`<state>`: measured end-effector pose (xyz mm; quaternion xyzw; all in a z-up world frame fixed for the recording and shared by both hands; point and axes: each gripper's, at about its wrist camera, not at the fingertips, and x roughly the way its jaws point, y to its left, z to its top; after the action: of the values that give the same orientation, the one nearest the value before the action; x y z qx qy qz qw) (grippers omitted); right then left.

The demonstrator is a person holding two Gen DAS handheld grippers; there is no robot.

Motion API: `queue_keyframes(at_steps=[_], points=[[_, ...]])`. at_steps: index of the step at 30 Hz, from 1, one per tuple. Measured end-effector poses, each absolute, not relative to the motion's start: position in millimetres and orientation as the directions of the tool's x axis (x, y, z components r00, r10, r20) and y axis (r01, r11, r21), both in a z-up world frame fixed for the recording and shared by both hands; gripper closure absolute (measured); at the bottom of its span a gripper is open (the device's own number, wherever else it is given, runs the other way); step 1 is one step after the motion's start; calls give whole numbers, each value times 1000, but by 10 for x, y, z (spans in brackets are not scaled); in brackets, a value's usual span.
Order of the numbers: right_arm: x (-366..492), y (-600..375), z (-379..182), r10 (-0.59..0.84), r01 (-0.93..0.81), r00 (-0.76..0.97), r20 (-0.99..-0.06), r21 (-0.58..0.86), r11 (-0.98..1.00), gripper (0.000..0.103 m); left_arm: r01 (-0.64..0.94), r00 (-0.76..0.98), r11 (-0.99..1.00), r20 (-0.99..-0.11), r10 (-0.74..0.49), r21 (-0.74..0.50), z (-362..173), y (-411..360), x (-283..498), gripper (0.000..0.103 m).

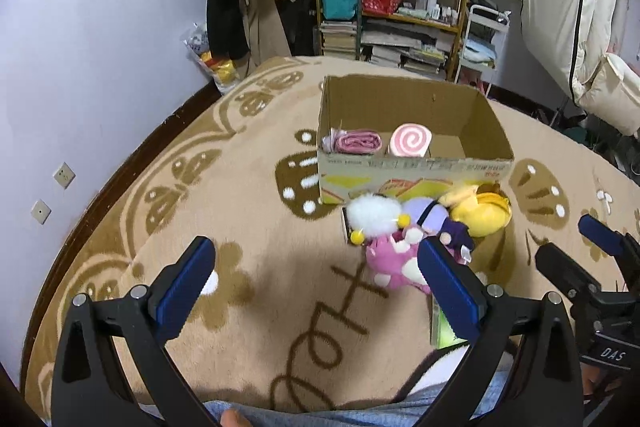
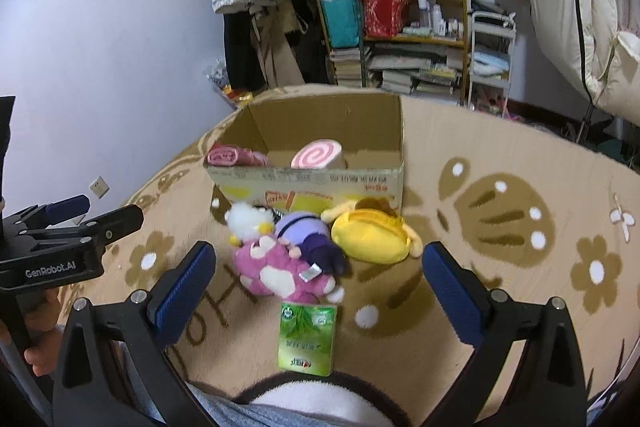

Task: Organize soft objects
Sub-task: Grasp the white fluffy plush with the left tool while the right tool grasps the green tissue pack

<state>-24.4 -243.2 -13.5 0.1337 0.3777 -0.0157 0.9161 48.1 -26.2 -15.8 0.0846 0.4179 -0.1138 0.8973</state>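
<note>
Toys lie in a heap on the rug just in front of the box: a pink plush, a white pompom, a purple doll and a yellow plush touching the box's near wall. A green packet lies nearer, beside the pink plush. Inside the box sit a pink roll at the left corner and a swirl cushion mid-front. All look light and squashy; a pinch across the pink plush's fat middle should hold, though fur may slip. Right gripper hovers low over the heap, jaws wide and empty. Left gripper hangs to its left, equally wide, holding nothing.
</note>
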Motion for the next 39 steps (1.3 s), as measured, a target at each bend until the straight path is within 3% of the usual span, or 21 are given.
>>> queue_keyframes(at_steps=[10,28,37,39], points=[[12,-2439,-587,116,164,590,-799,259,952,0,272,565,961,-816,-121,45,-448,-313,656,3],[285,-2343,-1169,229,159,394,-890,311,937,0,263,461,965,-877,-133,-8,-817,-408,936,3],[347,-2340,-1521,301,205,280,-912,363,909,28,278,464,960,-869,-171,-41,-916,-507,1058,3],[345,-2365,-1525,313,211,283,-906,378,902,44,283,465,958,-868,-175,-42,-937,-551,1108,3]])
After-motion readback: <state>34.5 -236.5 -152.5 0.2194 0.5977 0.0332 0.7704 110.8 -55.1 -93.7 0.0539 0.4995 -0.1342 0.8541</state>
